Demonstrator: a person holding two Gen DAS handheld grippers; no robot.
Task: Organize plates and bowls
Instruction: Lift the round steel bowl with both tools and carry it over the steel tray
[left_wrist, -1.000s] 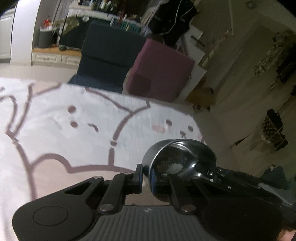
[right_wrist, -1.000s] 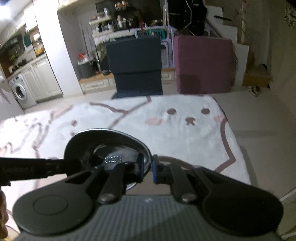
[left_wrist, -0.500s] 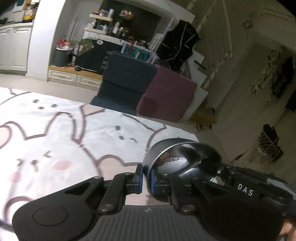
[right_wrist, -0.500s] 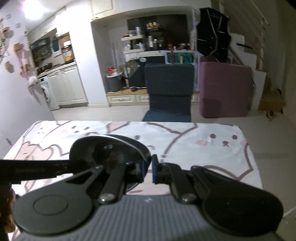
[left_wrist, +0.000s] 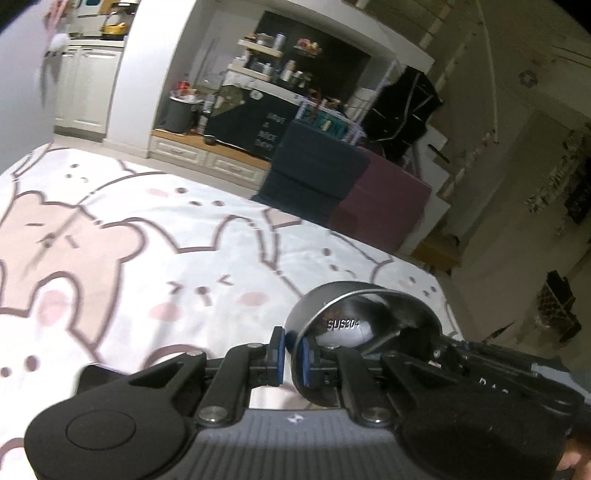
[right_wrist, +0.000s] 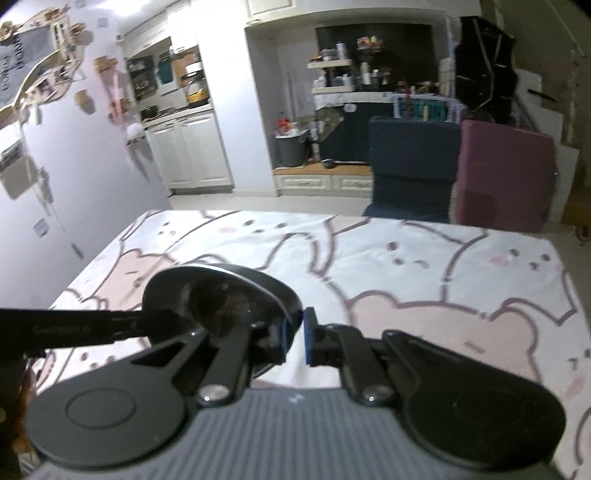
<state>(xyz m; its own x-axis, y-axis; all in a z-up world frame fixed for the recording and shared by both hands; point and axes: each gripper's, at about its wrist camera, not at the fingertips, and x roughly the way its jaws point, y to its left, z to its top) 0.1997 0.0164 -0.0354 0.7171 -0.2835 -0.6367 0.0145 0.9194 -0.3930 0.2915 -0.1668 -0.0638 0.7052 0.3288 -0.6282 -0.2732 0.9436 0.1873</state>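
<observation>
The shiny round stainless-steel bowl (left_wrist: 364, 328), likely light, rigid and slippery, hangs above the bear-print white cloth (left_wrist: 155, 258), pinched at opposite rim points by the left gripper (left_wrist: 290, 354) and right gripper (right_wrist: 295, 334), both clenched on its thin wall.

Left gripper (left_wrist: 290, 356) reaches forward with its blue-padded fingers (left_wrist: 277, 354) closed tight on something thin between them. Right gripper (right_wrist: 296, 338) also reaches forward, its fingers (right_wrist: 308, 339) pinched nearly together in the same way. The two grippers meet from opposite sides, each one's black arm crossing the other's view. Both are held raised and slightly tilted.
</observation>
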